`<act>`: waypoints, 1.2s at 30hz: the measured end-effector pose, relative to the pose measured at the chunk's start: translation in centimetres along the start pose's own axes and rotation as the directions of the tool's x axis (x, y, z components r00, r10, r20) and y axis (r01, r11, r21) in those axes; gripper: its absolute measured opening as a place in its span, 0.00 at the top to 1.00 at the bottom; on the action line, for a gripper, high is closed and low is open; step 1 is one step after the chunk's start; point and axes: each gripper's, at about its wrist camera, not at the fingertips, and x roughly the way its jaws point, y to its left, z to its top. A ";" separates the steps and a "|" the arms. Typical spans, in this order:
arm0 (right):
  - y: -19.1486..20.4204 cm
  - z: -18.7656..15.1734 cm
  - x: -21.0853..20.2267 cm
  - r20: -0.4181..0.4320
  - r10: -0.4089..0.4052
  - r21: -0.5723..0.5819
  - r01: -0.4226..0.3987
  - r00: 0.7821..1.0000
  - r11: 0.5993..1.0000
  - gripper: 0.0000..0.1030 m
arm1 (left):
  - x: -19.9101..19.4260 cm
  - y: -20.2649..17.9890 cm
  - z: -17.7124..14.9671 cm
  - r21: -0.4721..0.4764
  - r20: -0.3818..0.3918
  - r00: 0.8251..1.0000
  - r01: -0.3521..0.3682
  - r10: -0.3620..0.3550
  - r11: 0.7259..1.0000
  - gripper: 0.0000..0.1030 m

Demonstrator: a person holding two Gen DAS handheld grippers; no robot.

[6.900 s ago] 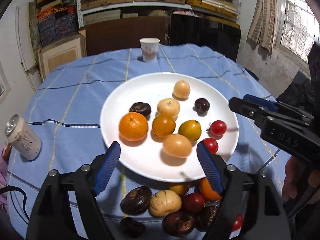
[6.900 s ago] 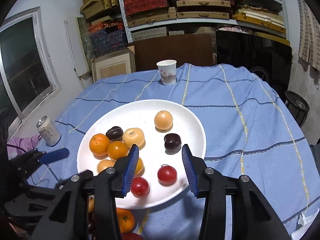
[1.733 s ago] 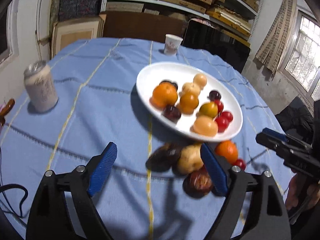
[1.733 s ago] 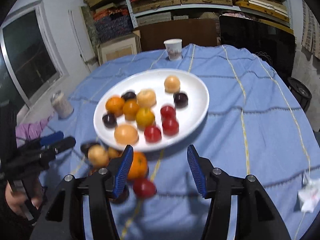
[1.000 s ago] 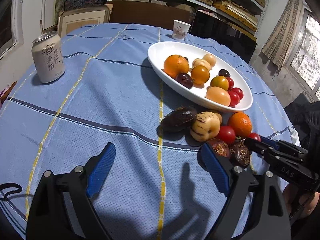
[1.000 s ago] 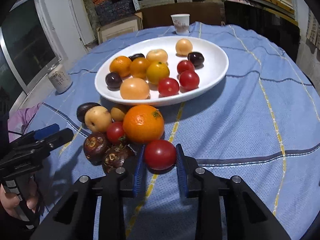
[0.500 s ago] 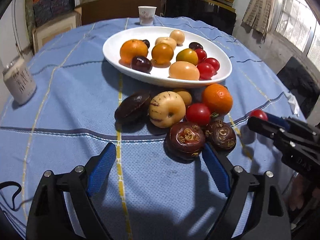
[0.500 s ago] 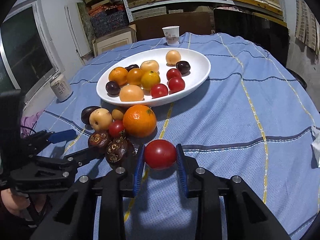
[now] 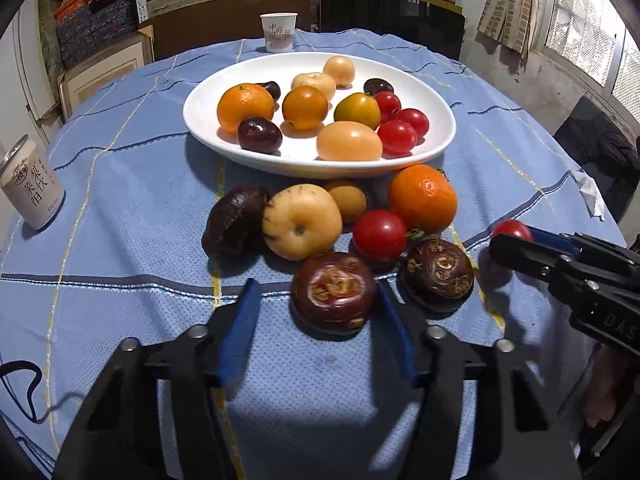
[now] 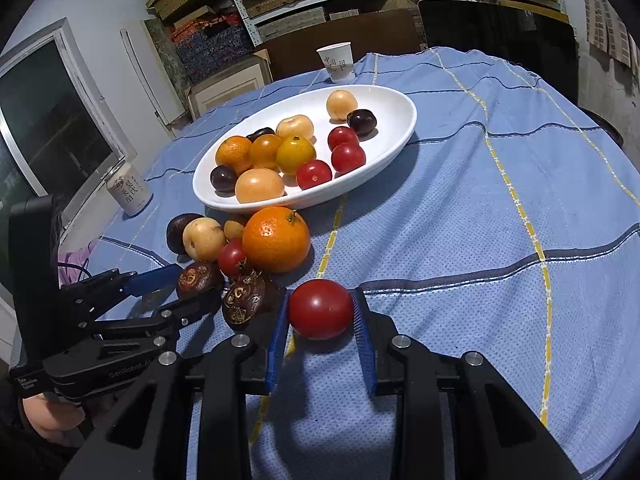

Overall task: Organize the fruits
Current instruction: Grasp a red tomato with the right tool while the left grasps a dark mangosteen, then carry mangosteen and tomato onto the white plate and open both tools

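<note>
A white oval plate [image 9: 440,140] [image 10: 394,136] holds several fruits on the blue cloth. In front of it lies a loose pile: an orange [image 9: 423,198] [image 10: 276,238], a pale pear [image 9: 302,221], a red tomato [image 9: 379,234] and dark brown mangosteens. My left gripper [image 9: 320,324] is open around one mangosteen [image 9: 333,292] [image 10: 199,278], its right pad beside the fruit, the left pad apart. My right gripper [image 10: 320,320] is shut on a red tomato [image 10: 321,309] [image 9: 512,230], held just above the cloth, right of the pile.
A drink can [image 9: 30,188] [image 10: 129,192] stands at the table's left edge. A paper cup [image 9: 279,33] [image 10: 337,62] stands behind the plate. A crumpled tissue [image 9: 590,196] lies at the right edge. Shelves and boxes stand beyond the table.
My left gripper has moved forward and narrowed around the front mangosteen. My right gripper shut on the red tomato a second ago, lifted it slightly and still holds it.
</note>
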 end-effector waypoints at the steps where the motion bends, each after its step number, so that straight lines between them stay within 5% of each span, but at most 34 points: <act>1: 0.0 0.0 0.0 0.000 0.001 0.001 -0.001 1.000 1.000 0.69 | 0.0 0.0 0.0 0.002 0.000 1.000 0.003 -0.003 1.000 0.46; 4: -0.1 0.0 -0.1 0.003 0.002 0.003 -0.002 1.000 1.000 0.69 | -0.2 -0.1 0.0 0.017 0.008 1.000 0.025 -0.025 1.000 0.60; 36: 0.5 1.3 -2.3 0.054 0.004 -0.052 -0.002 0.999 0.999 0.69 | -3.2 2.0 0.3 -0.056 0.095 0.995 0.029 -0.024 0.998 0.60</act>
